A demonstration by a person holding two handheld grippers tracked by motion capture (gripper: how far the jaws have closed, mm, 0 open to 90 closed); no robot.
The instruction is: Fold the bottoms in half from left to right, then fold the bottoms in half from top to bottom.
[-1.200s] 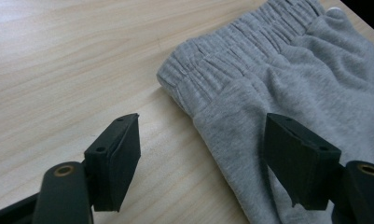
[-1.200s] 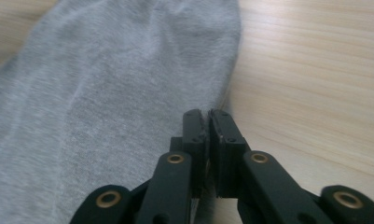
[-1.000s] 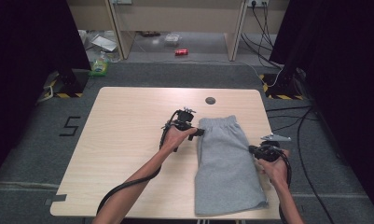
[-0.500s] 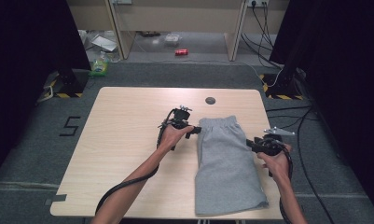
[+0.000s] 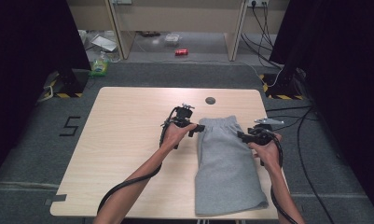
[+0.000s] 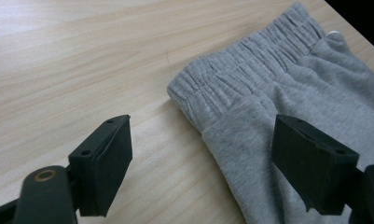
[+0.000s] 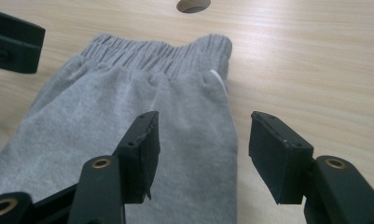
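High view – right tongs [image 5: 243,136] moved inward onto shorts [image 5: 227,163], left tongs [image 5: 199,128] unchanged

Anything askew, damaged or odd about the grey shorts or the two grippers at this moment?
Nothing stands out. The grey shorts lie flat on the table, folded lengthwise, waistband at the far end. The left gripper and right gripper sit open at either side of the waistband, holding nothing.
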